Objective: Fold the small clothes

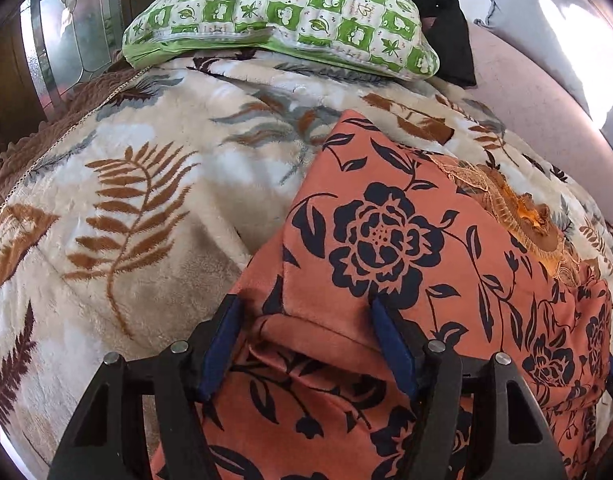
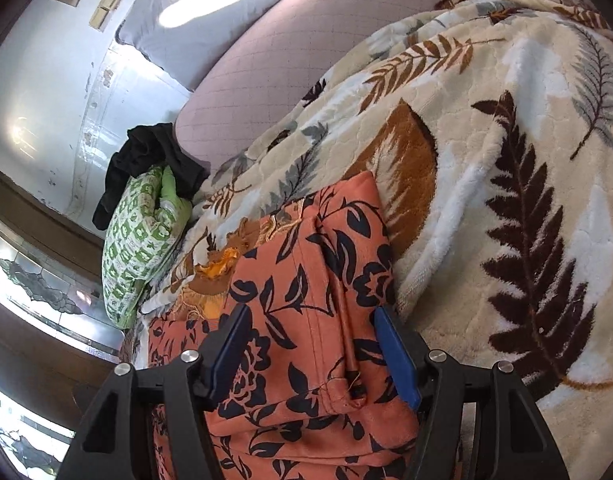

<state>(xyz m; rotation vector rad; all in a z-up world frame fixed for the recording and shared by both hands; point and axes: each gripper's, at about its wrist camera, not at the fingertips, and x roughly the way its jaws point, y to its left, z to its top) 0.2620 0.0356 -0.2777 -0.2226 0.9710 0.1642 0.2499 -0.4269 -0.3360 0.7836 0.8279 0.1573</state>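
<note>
An orange garment with a black flower print (image 1: 386, 240) lies folded on a cream leaf-patterned blanket (image 1: 146, 200). It has gold embroidery at its neck (image 1: 518, 216). My left gripper (image 1: 306, 312) is open, its blue-padded fingers straddling a folded edge of the garment. In the right wrist view the same garment (image 2: 306, 280) lies under my right gripper (image 2: 310, 320), which is open with its fingers either side of a hemmed fold. The blanket also shows in that view (image 2: 506, 160).
A green-and-white checked pillow (image 1: 282, 12) lies at the head of the bed with a black cloth (image 1: 446, 12) behind it. A pink mattress (image 2: 286, 60) and a grey pillow (image 1: 546, 20) lie beside the blanket. A wooden, glass-panelled headboard (image 1: 66, 40) stands behind.
</note>
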